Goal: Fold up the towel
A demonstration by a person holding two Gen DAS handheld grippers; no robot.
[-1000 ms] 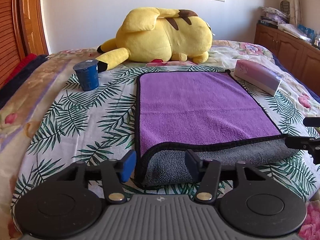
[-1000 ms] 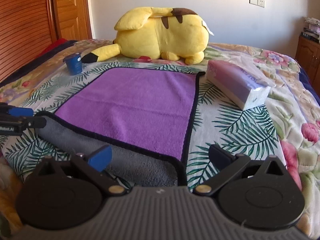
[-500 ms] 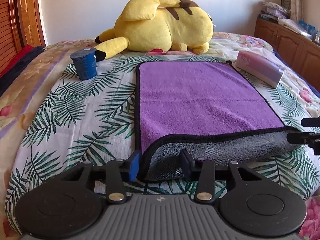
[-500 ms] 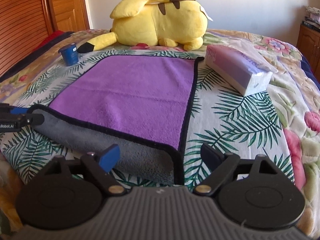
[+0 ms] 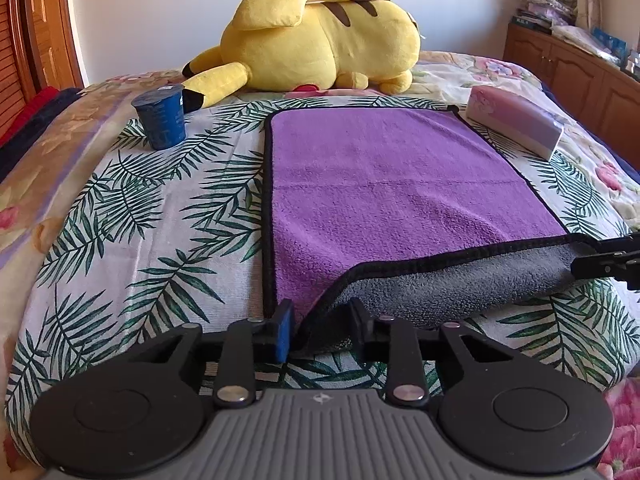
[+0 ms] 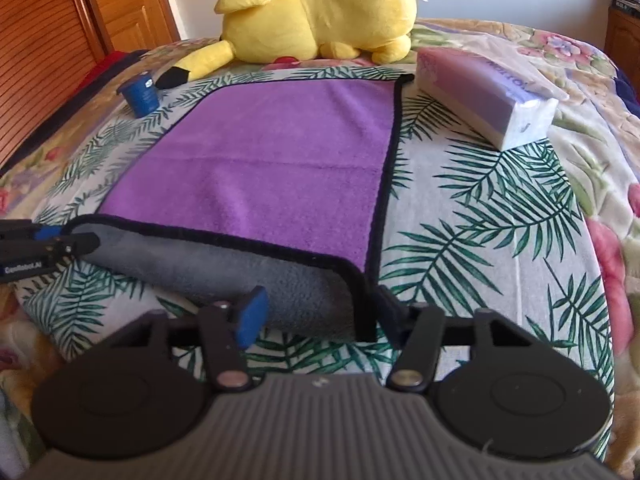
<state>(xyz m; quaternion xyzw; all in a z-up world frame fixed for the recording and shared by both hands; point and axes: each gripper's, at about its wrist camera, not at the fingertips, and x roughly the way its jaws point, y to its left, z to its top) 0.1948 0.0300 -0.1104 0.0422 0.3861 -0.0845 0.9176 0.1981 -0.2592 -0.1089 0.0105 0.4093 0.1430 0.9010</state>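
— What has changed since half a second ago?

— Your left gripper (image 5: 320, 326) has narrowed its jaws around the near left corner of the towel (image 5: 384, 184), and that corner now sits higher, lifted off the bedspread (image 5: 120, 216). Your right gripper (image 6: 316, 312) has closed in too: its jaws were wide before and now stand at a moderate gap.

— Where does the towel lie relative to my jaws?

— The purple towel is spread flat on the palm-leaf bedspread, with its near edge rolled over so the grey underside (image 6: 208, 268) faces up. In the left wrist view, the black-trimmed corner runs between your two fingers, with the blue pad (image 5: 285, 332) just beside the hem. In the right wrist view, the grey fold's right corner sits between your fingers; the black trim lies against the right finger, while the blue pad (image 6: 252, 314) is near the fold. Whether either pair is truly pinching the cloth, you cannot tell from here.

— What else is on the bed?

— A blue cup (image 5: 160, 118) stands left of the towel, a tissue pack (image 6: 484, 96) lies to its right, and a yellow Pikachu plush (image 5: 316, 40) rests beyond the far edge.
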